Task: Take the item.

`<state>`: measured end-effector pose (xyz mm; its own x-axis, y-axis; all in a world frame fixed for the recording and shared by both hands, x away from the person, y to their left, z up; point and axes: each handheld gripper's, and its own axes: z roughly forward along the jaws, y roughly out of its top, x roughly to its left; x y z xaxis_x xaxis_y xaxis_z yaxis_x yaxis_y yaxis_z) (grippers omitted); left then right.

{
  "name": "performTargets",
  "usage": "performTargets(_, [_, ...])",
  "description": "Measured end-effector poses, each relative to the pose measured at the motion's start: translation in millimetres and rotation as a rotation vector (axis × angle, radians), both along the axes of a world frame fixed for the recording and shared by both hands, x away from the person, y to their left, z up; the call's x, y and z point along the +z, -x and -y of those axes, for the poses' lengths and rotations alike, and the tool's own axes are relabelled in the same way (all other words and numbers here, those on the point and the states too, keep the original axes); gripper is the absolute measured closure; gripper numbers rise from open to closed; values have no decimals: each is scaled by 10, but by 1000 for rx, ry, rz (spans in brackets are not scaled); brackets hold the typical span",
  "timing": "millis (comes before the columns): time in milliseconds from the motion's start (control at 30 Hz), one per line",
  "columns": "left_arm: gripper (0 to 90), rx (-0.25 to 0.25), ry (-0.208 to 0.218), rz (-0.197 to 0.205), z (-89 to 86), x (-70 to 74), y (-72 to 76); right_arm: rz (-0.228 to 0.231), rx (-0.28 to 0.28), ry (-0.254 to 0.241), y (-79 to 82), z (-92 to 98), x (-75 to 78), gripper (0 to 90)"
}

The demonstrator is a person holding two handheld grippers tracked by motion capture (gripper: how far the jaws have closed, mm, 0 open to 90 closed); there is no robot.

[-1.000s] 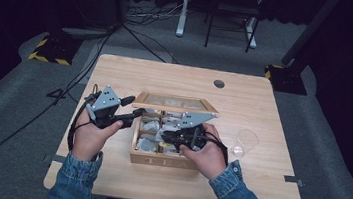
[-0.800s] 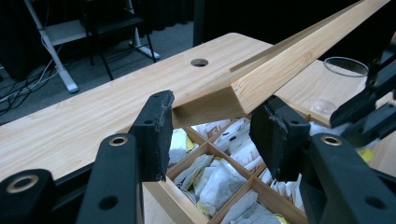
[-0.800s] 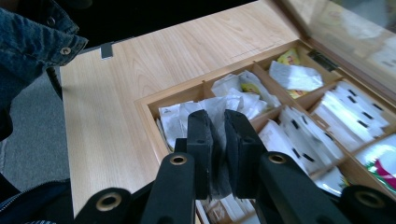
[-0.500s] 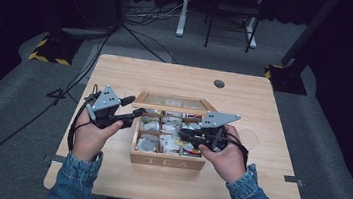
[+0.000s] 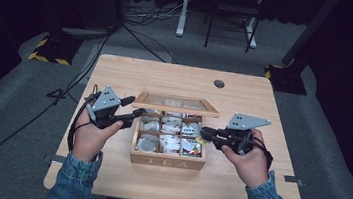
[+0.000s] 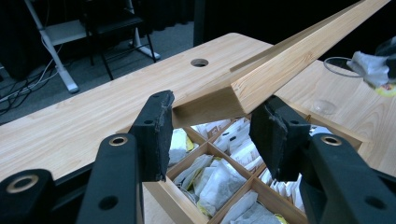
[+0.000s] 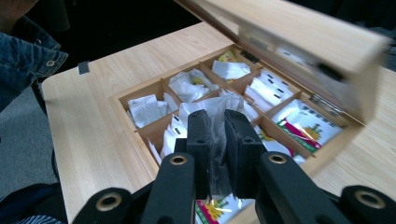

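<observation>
A wooden tea box (image 5: 167, 161) marked TEA sits mid-table, its compartments full of tea bags. Its glass-paned lid (image 5: 176, 103) is raised. My left gripper (image 5: 137, 115) is at the box's left side, shut on the lid's near left corner. In the left gripper view the pads (image 6: 159, 135) press on both sides of that lid (image 6: 289, 60) corner. My right gripper (image 5: 206, 132) hovers by the box's right wall, shut on a tea bag (image 7: 217, 105). That bag (image 6: 371, 67) hangs white with a yellow tag. The box rim (image 7: 135, 88) and lid (image 7: 299, 37) lie beyond it.
A clear cup (image 6: 327, 93) stands on the table right of the box. A cable hole (image 5: 219, 83) sits near the far edge. Bare tabletop (image 5: 117, 72) surrounds the box. Cables, a chair and desk legs are on the floor beyond.
My right gripper has moved rightward and slightly up, from over the box's compartments to its right side, carrying the tea bag. The left gripper and lid have kept still.
</observation>
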<state>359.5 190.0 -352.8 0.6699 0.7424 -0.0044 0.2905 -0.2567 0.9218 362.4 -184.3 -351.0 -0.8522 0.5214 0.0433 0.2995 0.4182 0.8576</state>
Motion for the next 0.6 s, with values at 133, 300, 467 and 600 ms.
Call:
performTargets(133, [498,-2,3,-1,-2,-3,0,2,-26,-20,2,124,14,812])
performTargets(300, [498,-3,0,0,-2,-6,3,16,-58,-34,31,249,16,812])
performTargets(467, [498,-1,0,-1,1,-9,8,30,-99,-57,57,409,17,812])
performTargets(600, [498,0,1,-2,2,-9,10,28,-124,-70,63,537,6,811])
